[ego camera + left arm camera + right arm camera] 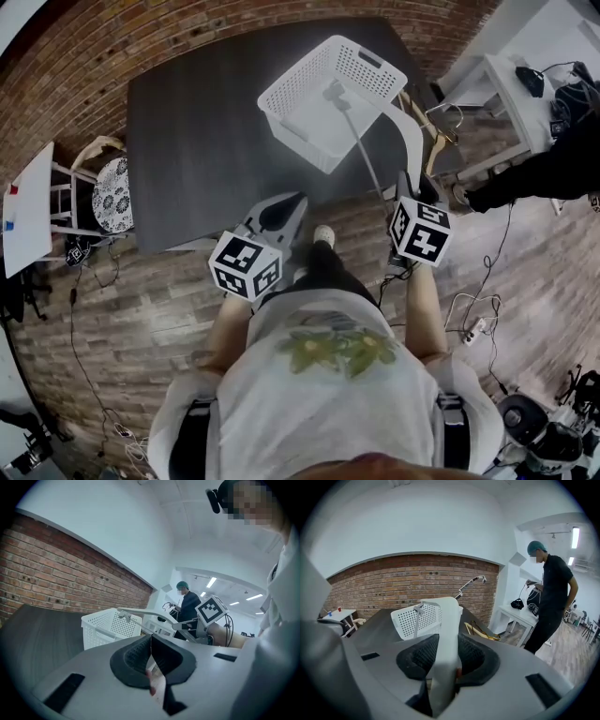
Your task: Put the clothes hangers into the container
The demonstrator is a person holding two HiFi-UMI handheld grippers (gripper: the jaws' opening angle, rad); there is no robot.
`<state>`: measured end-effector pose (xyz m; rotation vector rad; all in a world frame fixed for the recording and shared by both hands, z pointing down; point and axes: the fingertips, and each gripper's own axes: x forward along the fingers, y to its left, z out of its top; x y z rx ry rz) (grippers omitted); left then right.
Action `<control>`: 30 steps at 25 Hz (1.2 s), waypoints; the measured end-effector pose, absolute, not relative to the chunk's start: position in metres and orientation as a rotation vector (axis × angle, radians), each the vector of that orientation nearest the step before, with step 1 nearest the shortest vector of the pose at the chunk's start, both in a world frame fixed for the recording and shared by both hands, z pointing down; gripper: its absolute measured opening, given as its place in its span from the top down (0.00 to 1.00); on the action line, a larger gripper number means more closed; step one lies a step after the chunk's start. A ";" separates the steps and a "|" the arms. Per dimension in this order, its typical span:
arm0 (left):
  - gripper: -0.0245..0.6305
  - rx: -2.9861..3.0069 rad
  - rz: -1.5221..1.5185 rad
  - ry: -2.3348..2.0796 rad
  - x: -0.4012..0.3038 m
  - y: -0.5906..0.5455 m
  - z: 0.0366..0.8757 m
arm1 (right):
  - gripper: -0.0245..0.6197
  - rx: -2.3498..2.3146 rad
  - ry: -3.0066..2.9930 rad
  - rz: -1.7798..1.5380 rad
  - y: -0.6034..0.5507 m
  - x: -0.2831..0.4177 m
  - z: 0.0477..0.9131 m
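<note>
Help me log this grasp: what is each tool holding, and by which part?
The right tool grips a white clothes hanger near the end of one shoulder arm. The left tool is shut on nothing.

Brick wall (94, 47), dark table (187, 141), wood-plank floor (141, 309)

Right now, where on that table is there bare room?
Bare: the table's whole left half, from the basket to the edge by the chair. Crowded: the right edge, where wooden hangers lie beside the basket.
</note>
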<state>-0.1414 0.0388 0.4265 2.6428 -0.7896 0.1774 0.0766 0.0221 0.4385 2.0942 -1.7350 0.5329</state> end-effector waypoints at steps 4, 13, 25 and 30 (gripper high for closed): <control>0.92 2.646 0.192 -0.792 -0.137 0.025 0.428 | 0.75 2.077 -1.732 0.528 0.004 0.078 0.442; 0.92 2.640 0.207 -0.808 -0.120 -0.012 0.429 | 0.76 2.035 -1.813 0.556 -0.044 0.081 0.443; 0.92 2.628 0.216 -0.859 -0.103 -0.060 0.427 | 0.80 1.922 -2.003 0.714 -0.112 0.066 0.438; 0.92 2.612 0.223 -0.886 -0.102 -0.078 0.430 | 0.80 1.853 -2.019 0.794 -0.135 0.061 0.449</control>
